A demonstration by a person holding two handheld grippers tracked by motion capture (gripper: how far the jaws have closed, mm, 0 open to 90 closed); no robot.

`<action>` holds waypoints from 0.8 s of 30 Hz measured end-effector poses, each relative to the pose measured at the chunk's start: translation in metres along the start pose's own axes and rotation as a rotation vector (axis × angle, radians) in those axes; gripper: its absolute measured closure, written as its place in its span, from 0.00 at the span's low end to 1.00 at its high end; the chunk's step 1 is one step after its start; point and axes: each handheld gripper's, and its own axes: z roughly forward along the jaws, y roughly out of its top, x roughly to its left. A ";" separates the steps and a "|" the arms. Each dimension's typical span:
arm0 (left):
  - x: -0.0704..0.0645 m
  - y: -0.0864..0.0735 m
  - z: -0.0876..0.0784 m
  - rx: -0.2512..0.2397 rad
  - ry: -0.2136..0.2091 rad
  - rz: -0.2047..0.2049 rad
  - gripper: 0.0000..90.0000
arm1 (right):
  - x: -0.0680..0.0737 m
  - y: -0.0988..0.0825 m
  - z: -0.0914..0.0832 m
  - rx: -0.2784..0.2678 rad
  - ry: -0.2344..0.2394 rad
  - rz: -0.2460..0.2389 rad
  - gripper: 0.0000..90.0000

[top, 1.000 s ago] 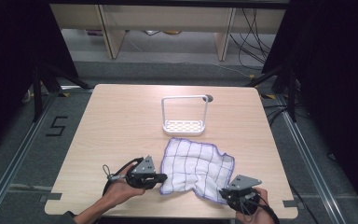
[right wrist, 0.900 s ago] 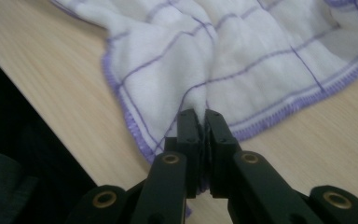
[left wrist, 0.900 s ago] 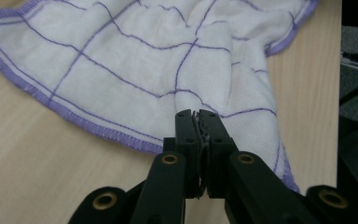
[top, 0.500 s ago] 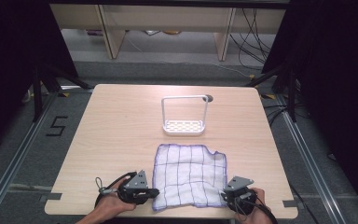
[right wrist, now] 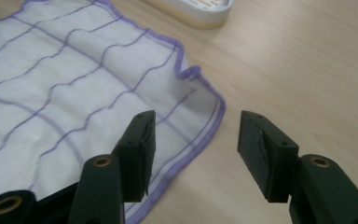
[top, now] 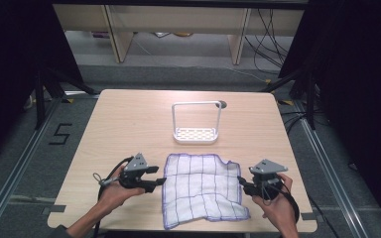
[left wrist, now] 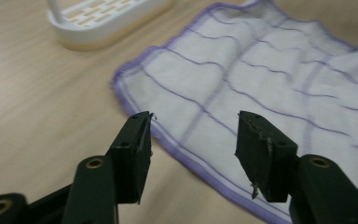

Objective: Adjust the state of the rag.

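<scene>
A white cloth with purple checked lines and a purple hem is lying spread nearly flat in the lower middle of the high view, its near edge rumpled, below a white rack. The left gripper is hovering level at the cloth's left edge, the right gripper at its right edge. Both have just been opening their jaws and are gripping nothing; the cloth is lying below them.
</scene>
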 end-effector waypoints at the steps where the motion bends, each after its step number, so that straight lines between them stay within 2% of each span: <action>1: 0.005 0.003 0.006 -0.002 0.011 -0.015 0.46 | -0.002 0.003 0.007 0.010 -0.003 0.001 0.53; 2: 0.010 0.005 0.010 0.015 0.020 -0.016 0.45 | -0.004 0.006 0.014 0.024 0.002 -0.013 0.53; 4: 0.018 0.010 0.019 0.021 0.052 -0.009 0.43 | -0.006 0.010 0.026 0.042 0.015 -0.004 0.52; 5: 0.022 0.012 0.023 0.025 0.052 -0.016 0.43 | -0.007 0.012 0.031 0.059 0.028 -0.002 0.51; 7: 0.027 0.015 0.029 0.007 0.078 -0.031 0.43 | -0.008 0.014 0.040 0.070 0.019 -0.023 0.51; 10: 0.034 0.018 0.038 0.038 0.066 -0.018 0.41 | -0.011 0.018 0.050 0.069 0.031 -0.044 0.50; 12: 0.035 0.017 0.043 0.053 0.069 -0.025 0.40 | -0.012 0.021 0.056 0.079 0.036 -0.033 0.49; 15: 0.036 0.017 0.051 0.067 0.056 -0.022 0.40 | -0.013 0.024 0.064 0.089 0.046 -0.061 0.51; 20: 0.039 0.020 0.060 0.083 0.058 -0.021 0.40 | -0.012 0.029 0.075 0.108 0.079 -0.129 0.69; 21: 0.040 0.021 0.063 0.074 0.058 -0.028 0.40 | -0.012 0.030 0.076 0.109 0.080 -0.143 0.74; 24: 0.041 0.022 0.067 0.080 0.059 -0.022 0.41 | -0.014 0.031 0.076 0.098 0.086 -0.131 0.85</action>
